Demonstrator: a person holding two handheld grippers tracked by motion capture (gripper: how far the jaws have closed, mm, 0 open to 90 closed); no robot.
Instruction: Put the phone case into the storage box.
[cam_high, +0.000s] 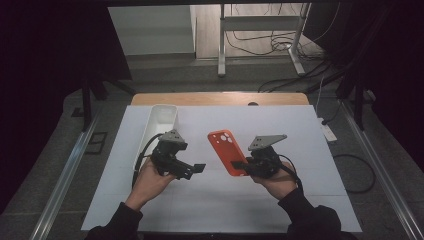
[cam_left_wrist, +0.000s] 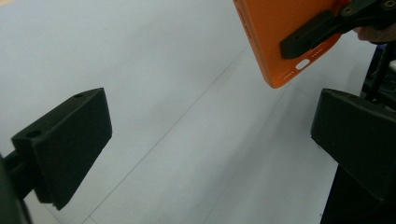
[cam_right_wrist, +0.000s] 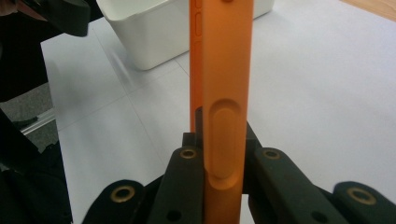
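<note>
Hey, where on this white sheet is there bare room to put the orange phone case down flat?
Bare room: the white sheet behind and to the right of the right claw, which is shut on the orange phone case; also the near strip in front of both hands. Crowded: the left edge beside the white bin, and the narrow gap between the case and the open left claw.

My right gripper (cam_high: 244, 165) has its jaws clamped on the lower end of the orange phone case (cam_high: 227, 151), which slants up and away toward the far left with its camera cutouts at the top. My left gripper (cam_high: 196, 169) sits just across from it, jaws spread with nothing between them. Behind my left hand, the white bin (cam_high: 159, 122) stands lengthwise on the white surface (cam_high: 300, 130).
</note>
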